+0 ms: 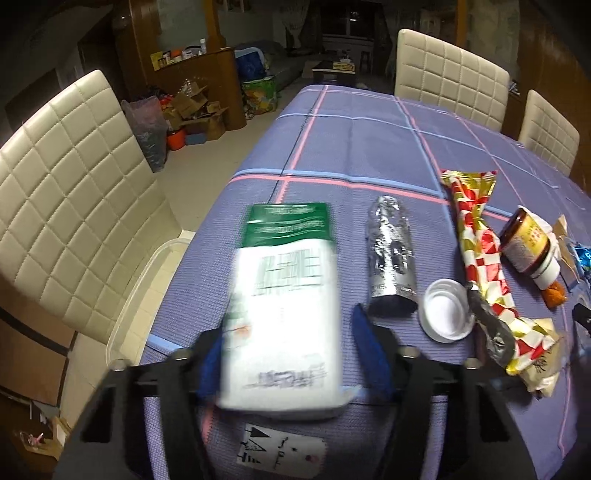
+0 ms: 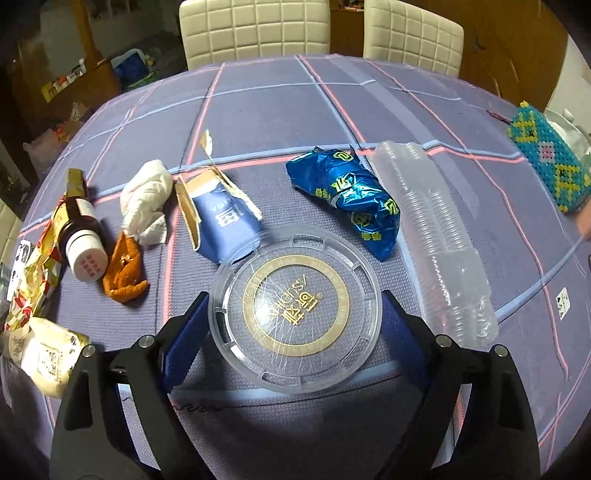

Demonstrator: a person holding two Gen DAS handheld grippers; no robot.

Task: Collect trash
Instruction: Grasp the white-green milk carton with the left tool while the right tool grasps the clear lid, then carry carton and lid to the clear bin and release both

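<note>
My left gripper (image 1: 291, 350) stands wide open around a blurred white and green carton (image 1: 282, 306); whether the fingers touch it I cannot tell. Beside it lie a silver foil wrapper (image 1: 391, 258), a white cap (image 1: 445, 314), a red and gold wrapper (image 1: 484, 266) and a brown bottle (image 1: 528, 247). My right gripper (image 2: 293, 321) is open on either side of a round clear plastic lid (image 2: 295, 310) lying flat on the tablecloth. Beyond it lie a torn blue paper cup (image 2: 221, 225), a blue foil wrapper (image 2: 351, 195), a white tissue (image 2: 146, 201), orange peel (image 2: 123, 269) and the brown bottle (image 2: 79, 236).
A clear plastic bin (image 1: 136, 291) stands on the floor by the table's left edge, next to a cream chair (image 1: 66, 206). A stack of clear cups (image 2: 439, 236) and a beaded box (image 2: 546, 158) lie at the right. More chairs (image 2: 255, 29) stand at the far side.
</note>
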